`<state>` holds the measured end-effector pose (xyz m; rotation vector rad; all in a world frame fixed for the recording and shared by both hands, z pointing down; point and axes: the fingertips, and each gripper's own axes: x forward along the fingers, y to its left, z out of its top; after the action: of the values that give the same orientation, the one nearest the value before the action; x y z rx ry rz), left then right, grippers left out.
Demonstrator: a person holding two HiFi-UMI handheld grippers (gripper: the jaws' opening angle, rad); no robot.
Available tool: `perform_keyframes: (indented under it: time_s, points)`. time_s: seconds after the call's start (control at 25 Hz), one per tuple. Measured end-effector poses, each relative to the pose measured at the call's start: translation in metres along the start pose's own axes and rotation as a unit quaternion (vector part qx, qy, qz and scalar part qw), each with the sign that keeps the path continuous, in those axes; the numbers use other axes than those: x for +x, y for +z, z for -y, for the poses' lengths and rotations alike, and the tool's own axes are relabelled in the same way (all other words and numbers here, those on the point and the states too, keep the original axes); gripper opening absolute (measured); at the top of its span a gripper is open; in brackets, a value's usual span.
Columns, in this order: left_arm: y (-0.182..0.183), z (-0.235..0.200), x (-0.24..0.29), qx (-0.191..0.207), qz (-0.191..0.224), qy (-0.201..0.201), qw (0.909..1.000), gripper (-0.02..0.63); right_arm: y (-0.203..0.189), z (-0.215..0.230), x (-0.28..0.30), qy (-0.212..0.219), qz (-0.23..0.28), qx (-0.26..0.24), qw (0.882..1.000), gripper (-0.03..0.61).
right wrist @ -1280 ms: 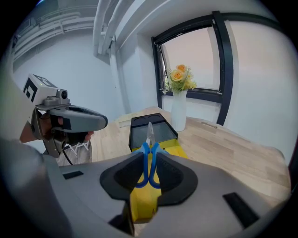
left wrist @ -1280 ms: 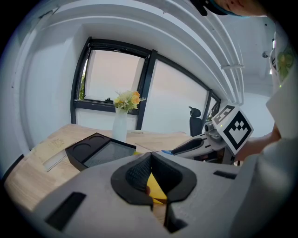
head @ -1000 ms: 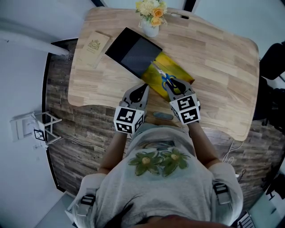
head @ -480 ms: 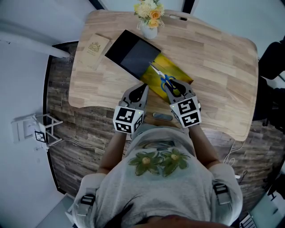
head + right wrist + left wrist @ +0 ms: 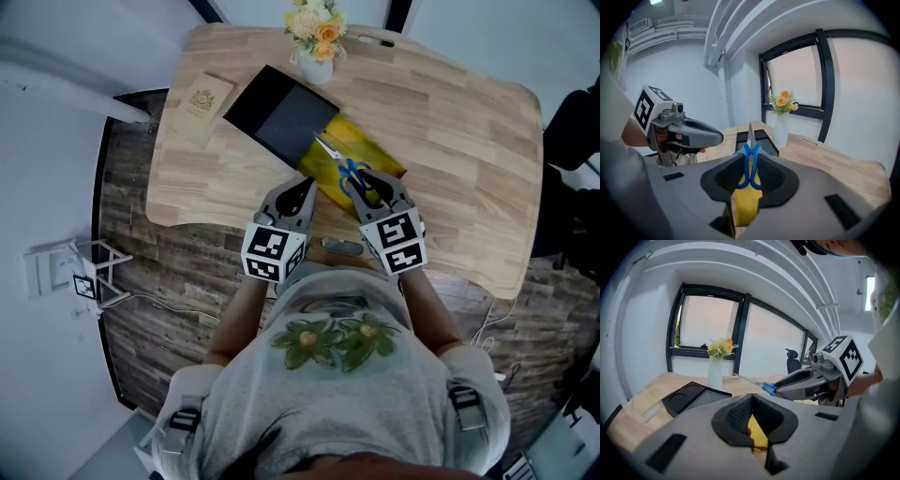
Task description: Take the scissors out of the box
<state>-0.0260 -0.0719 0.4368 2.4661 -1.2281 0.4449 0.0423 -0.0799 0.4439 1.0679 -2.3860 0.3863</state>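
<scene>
Scissors (image 5: pixel 349 169) with blue handles lie over the yellow box (image 5: pixel 367 150) near the table's front edge, the blades pointing toward the black lid (image 5: pixel 281 108). My right gripper (image 5: pixel 375 187) is shut on the blue handles; in the right gripper view the scissors (image 5: pixel 750 161) stand between the jaws, blades up, above the yellow box (image 5: pixel 745 204). My left gripper (image 5: pixel 300 190) sits at the box's left near corner. In the left gripper view its narrow jaws (image 5: pixel 751 420) pinch the yellow box (image 5: pixel 759 439). The right gripper (image 5: pixel 797 383) shows there to the right.
A white vase of flowers (image 5: pixel 317 37) stands at the table's far edge. A light booklet (image 5: pixel 204 101) lies left of the black lid. A small grey object (image 5: pixel 342 246) rests at the front edge between the grippers. A black chair (image 5: pixel 572 131) is to the right.
My right gripper has drawn back slightly toward the person with the scissors, their blades tipping up off the yellow box. The left gripper has barely moved.
</scene>
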Motion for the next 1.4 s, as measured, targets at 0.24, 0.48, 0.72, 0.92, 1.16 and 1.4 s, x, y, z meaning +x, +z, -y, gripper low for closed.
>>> perform_keyframes:
  time_s: [0.24, 0.48, 0.72, 0.92, 1.16, 1.4]
  points:
    - [0.000, 0.002, -0.003, 0.001, 0.002, 0.003, 1.0000, 0.006, 0.005, -0.004, -0.006, 0.005, 0.007, -0.007, 1.000, 0.086]
    - [0.000, 0.005, -0.005, 0.000, 0.003, 0.002, 1.0000, 0.006, 0.007, -0.005, -0.011, 0.007, 0.010, -0.013, 1.000, 0.086]
    - [-0.001, 0.010, -0.004, 0.002, 0.001, 0.000, 1.0000, 0.006, 0.006, -0.004, -0.015, 0.006, 0.010, -0.016, 1.000, 0.086]
    - [-0.001, 0.013, -0.004, 0.000, 0.001, 0.002, 1.0000, 0.006, 0.002, -0.002, -0.017, 0.008, 0.006, -0.016, 1.000, 0.086]
    - [-0.003, 0.011, -0.006, -0.002, -0.001, 0.006, 1.0000, 0.006, 0.001, 0.000, -0.018, 0.005, 0.008, -0.014, 1.000, 0.086]
    - [-0.004, 0.012, -0.007, -0.004, 0.000, 0.008, 1.0000, 0.006, -0.001, -0.001, -0.020, 0.003, 0.010, -0.012, 1.000, 0.086]
